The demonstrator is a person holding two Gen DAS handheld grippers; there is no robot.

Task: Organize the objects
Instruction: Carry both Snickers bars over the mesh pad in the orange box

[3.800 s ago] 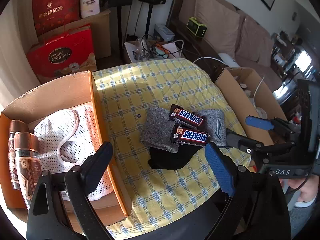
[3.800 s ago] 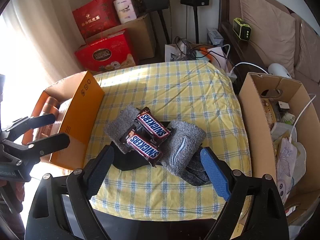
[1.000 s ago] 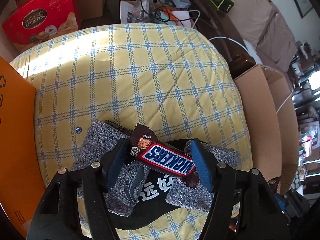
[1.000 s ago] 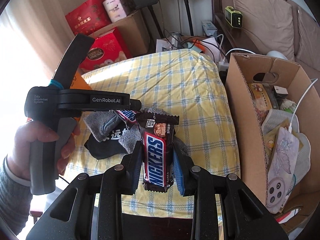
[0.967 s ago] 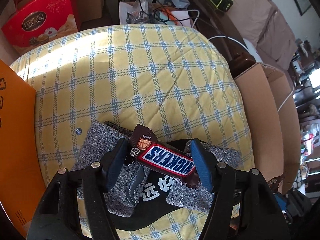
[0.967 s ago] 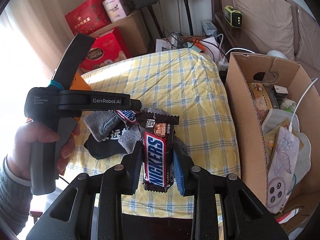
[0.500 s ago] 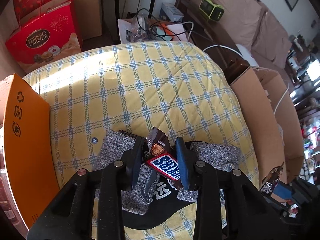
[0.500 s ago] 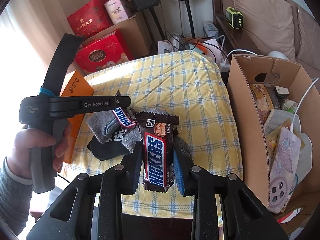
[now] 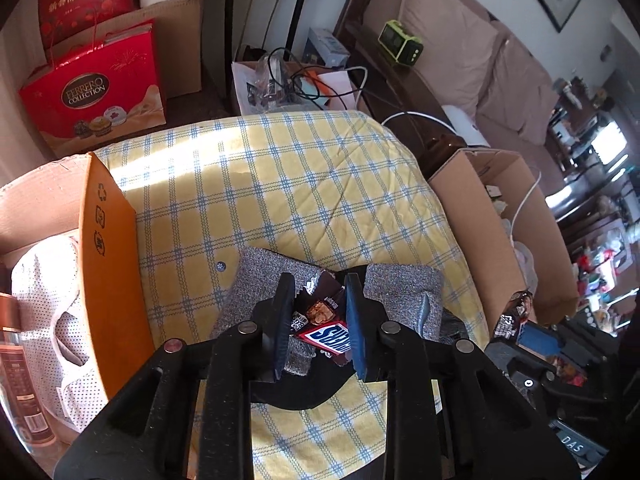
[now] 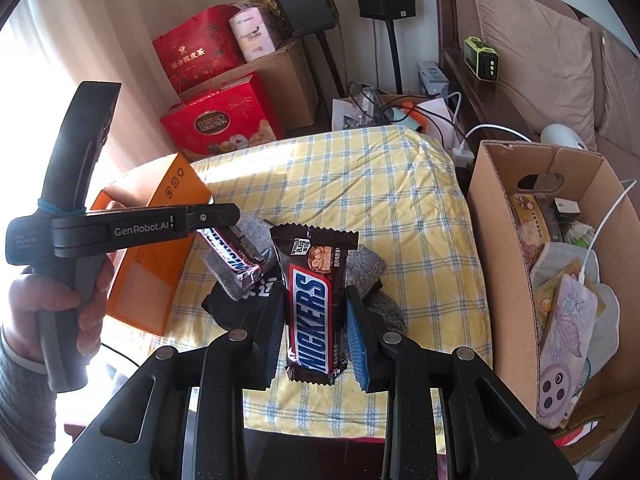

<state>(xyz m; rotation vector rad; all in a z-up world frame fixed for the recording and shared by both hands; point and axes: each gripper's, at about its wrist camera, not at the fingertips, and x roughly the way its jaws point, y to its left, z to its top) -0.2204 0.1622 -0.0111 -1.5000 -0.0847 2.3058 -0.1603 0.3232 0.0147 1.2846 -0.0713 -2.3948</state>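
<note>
My left gripper (image 9: 318, 320) is shut on a Snickers bar (image 9: 326, 330) and holds it above grey socks (image 9: 260, 280) and a black cloth (image 9: 296, 392) on the yellow checked table (image 9: 280, 184). In the right wrist view the left gripper (image 10: 224, 216) hangs at the left with its bar (image 10: 232, 256) dangling. My right gripper (image 10: 314, 320) is shut on a second Snickers bar (image 10: 314, 300), held upright above the table's front edge.
An orange cardboard box (image 9: 104, 264) with a white mesh cloth (image 9: 48, 320) and brown bottles (image 9: 20, 380) stands at the left. A brown cardboard box (image 10: 552, 264) with several items stands at the right. Red gift boxes (image 10: 224, 120) stand behind the table.
My left gripper has risen and drawn back with its Snickers bar, lifting it clear of the socks. My right gripper keeps its bar and has barely moved.
</note>
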